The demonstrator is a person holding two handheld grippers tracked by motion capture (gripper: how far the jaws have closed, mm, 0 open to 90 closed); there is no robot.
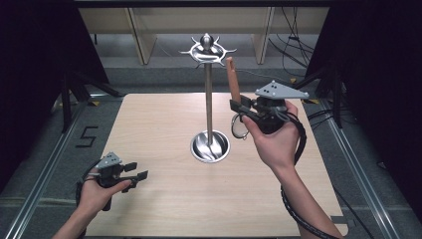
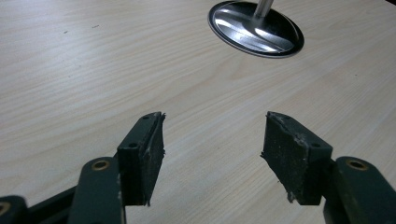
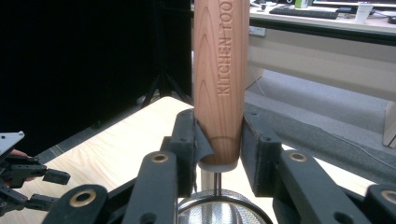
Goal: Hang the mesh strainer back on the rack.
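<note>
While my right gripper [image 1: 238, 110] clamps the round wooden handle stamped KITCHEN TOOL [image 3: 220, 79] between its black pads, I hold the small wire-mesh strainer [image 1: 239, 127] upright above the pale wooden table [image 1: 164, 199] — handle up, mesh ring hanging below the jaws, just right of the tall steel utensil stand with hooked crown [image 1: 208, 99]. My left gripper [image 2: 212, 154] rests low near the table's front left corner — jaws wide apart, nothing between them
</note>
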